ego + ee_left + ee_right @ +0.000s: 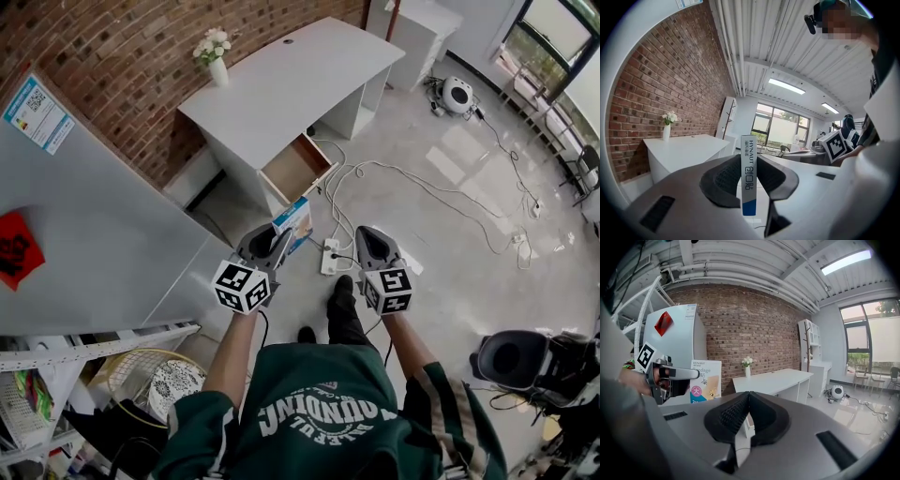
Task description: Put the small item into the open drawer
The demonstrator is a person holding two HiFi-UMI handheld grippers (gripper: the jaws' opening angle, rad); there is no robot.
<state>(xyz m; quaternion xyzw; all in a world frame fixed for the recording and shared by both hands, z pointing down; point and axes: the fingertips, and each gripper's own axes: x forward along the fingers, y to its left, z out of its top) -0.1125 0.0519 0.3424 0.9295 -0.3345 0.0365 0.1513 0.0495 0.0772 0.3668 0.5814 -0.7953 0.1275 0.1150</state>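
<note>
My left gripper (pixel 277 238) is shut on a small white and blue bandage box (pixel 294 225), held upright. In the left gripper view the box's narrow edge (pixel 748 174) stands between the two black pads. My right gripper (pixel 373 246) is shut with nothing in it; its pads (pixel 740 412) meet at the tips. From the right gripper view the box (pixel 706 380) shows in the left gripper (pixel 670 376). The open wooden drawer (pixel 294 170) juts from the white desk (pixel 291 80), ahead of both grippers.
A vase of white flowers (pixel 215 54) stands on the desk's far end. A power strip (pixel 330 257) and white cables (pixel 412 183) lie on the floor by my feet. A grey cabinet (pixel 84 234) is at my left, a shelf rack (pixel 37 394) below it.
</note>
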